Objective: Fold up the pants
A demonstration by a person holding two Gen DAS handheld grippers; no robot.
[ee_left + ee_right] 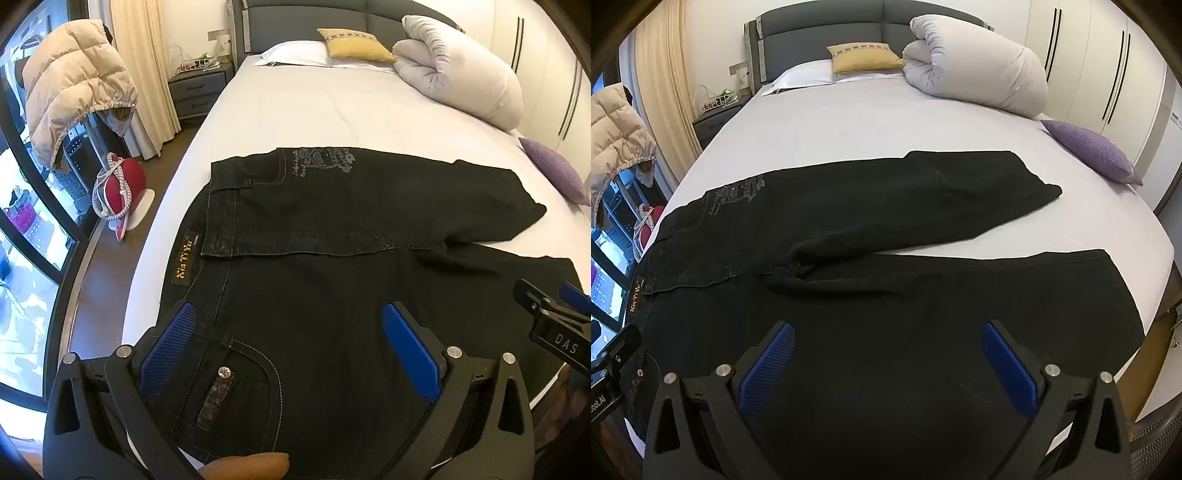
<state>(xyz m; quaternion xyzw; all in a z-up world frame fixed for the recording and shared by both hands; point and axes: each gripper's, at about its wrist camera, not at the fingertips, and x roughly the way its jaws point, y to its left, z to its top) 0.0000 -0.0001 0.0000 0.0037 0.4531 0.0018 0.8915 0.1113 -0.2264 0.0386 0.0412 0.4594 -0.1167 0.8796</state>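
Bright daylight from the window point(22, 206) washes the white bed point(332, 110), its panes blown out, while fisheye distortion bends and darkens both frames' edges.

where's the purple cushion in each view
Left wrist: purple cushion at the far right edge, on the bed beyond the pants' far leg.
Right wrist: purple cushion upper right, on the bed below the rolled duvet.
Shared landmark: the yellow pillow by the headboard.
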